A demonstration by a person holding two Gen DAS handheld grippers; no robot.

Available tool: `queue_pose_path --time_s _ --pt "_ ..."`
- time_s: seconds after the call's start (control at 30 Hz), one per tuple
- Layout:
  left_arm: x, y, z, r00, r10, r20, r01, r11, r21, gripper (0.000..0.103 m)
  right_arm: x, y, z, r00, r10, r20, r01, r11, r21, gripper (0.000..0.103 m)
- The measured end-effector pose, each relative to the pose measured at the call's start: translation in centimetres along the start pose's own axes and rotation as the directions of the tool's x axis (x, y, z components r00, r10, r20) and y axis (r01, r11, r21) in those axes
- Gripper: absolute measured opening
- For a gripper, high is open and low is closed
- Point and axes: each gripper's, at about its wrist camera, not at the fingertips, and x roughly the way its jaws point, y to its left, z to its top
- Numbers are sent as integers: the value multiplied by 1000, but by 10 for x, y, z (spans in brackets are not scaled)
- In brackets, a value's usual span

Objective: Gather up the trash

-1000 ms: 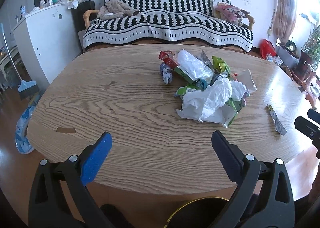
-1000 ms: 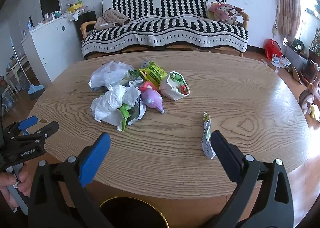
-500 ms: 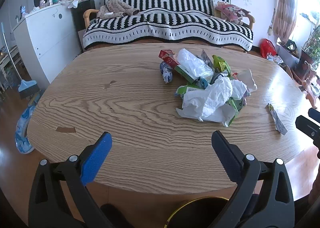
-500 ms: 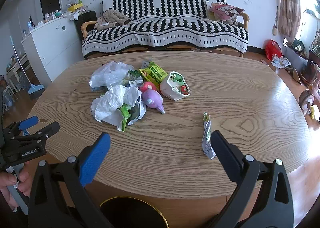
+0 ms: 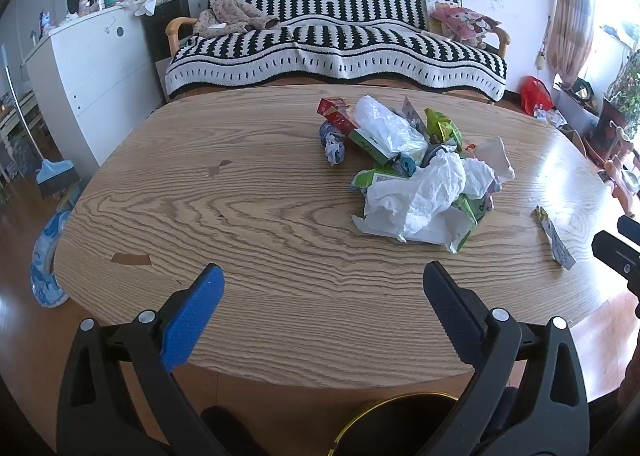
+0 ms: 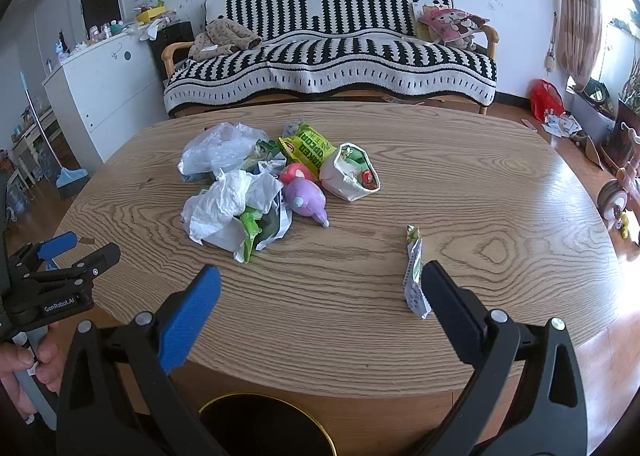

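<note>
- Right wrist view: we see the trash pile (image 6: 256, 184) heaped left of centre on the oval wooden bench (image 6: 480, 192), with crumpled white paper (image 6: 224, 204), a purple pouch (image 6: 306, 198) and a green snack bag (image 6: 308, 148).
- A lone flat wrapper (image 6: 414, 272) lies apart, just beside the dark finger of our right hand-held gripper (image 6: 320, 296), whose jaws are spread wide and empty.
- Our left hand-held gripper (image 5: 322, 296) is likewise spread and empty over the bench's near edge.
- A gold-rimmed bin (image 6: 264, 424) sits below.
- A striped sofa (image 6: 332, 56) stands behind.
</note>
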Motion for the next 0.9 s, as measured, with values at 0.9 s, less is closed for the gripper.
queue_pose_path --time_s 0.9 --pt "181 13 102 988 -23 -152 17 999 -45 97 173 -75 101 980 83 -182 -26 955 294 97"
